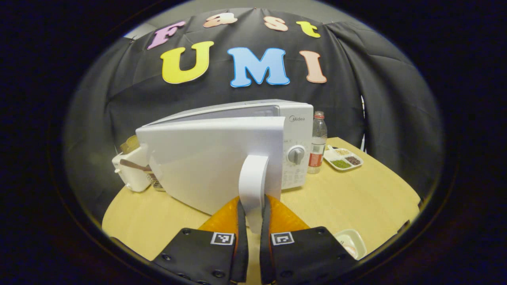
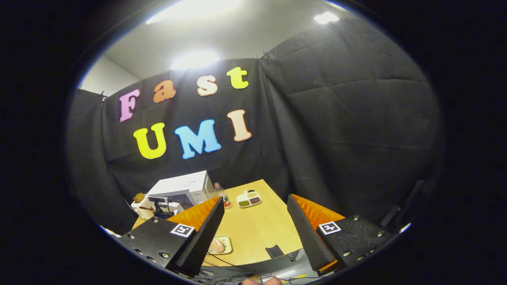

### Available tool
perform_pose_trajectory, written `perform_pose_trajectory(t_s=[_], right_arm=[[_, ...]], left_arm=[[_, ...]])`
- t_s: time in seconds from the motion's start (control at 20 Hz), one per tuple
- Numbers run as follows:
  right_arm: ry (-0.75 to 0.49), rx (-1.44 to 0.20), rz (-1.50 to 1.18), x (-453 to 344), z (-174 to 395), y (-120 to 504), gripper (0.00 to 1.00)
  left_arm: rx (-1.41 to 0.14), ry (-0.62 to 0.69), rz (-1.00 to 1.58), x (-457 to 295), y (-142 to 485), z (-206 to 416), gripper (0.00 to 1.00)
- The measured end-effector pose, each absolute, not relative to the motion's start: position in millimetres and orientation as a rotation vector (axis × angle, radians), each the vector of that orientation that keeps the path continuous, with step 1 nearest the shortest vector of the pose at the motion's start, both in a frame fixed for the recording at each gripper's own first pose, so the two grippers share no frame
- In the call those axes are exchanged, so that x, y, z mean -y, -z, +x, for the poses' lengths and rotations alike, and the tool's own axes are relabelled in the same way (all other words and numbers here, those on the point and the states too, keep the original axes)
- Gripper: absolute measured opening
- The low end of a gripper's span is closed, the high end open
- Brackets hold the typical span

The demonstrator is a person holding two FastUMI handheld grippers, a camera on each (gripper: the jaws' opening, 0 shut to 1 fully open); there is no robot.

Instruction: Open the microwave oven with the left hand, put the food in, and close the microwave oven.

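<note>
Black-cloth booth, wood tabletop (image 1: 348, 198): door part open, food not yet in.

Left hand-held gripper (image 1: 252, 221) is clamped on the door handle (image 1: 253, 178), both fingers pressing its sides; handle's long axis runs upright, straight ahead of the fingers. Microwave oven (image 1: 295, 138) sits toward the tabletop's far edge, door (image 1: 210, 158) swung partly out toward the camera with the hinge on the view's left. Right hand-held gripper (image 2: 255, 237) hangs high with fingers spread wide, holding nothing. Food on a small tray (image 2: 219, 245) lies at the near edge, below and between those fingers, so the right hand is nearer it; judging by that, the coming move is door wider, then right reaches down. Bottle (image 1: 317, 142) and a divided dish (image 1: 343, 157) stand right of the oven.
</note>
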State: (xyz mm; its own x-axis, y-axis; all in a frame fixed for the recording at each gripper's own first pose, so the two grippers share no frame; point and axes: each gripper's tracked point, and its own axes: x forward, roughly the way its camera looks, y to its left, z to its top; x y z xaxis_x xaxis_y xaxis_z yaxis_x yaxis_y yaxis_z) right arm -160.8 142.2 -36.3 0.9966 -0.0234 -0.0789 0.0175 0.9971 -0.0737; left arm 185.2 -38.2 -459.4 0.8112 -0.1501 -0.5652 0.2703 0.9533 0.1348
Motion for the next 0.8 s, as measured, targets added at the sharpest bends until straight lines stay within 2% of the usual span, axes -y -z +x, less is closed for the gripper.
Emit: perform_pose_trajectory(t_s=[0.05, 0.1, 0.15, 0.2, 0.25, 0.3, 0.55, 0.6, 0.8], right_arm=[[0.014, -0.079, -0.07, -138, -163, 36, 0.98], [0.005, -0.079, -0.06, -135, -165, 36, 0.93], [-0.005, -0.078, -0.042, -134, -168, 36, 0.98], [-0.016, -0.078, -0.026, -132, -170, 37, 0.93], [-0.02, -0.081, -0.018, -130, -173, 40, 0.98], [-0.021, -0.089, -0.015, -126, -175, 48, 0.98], [-0.07, -0.172, 0.036, -140, -183, 91, 0.98], [-0.077, -0.189, 0.044, -144, -181, 99, 0.98], [-0.089, -0.258, 0.039, -162, -169, 129, 0.98]], left_arm=[[-0.595, 0.219, 0.215, 29, 457, 176, 0.2], [-0.612, 0.204, 0.211, 20, 455, 168, 0.2], [-0.63, 0.188, 0.206, 10, 454, 159, 0.2], [-0.646, 0.166, 0.206, -2, 452, 150, 0.2], [-0.658, 0.141, 0.211, -15, 450, 142, 0.18], [-0.666, 0.114, 0.223, -29, 448, 131, 0.2], [-0.714, -0.014, 0.265, -122, 438, 90, 0.18], [-0.719, -0.014, 0.239, -131, 436, 89, 0.21], [-0.741, 0.051, 0.199, -145, 438, 87, 0.21]])
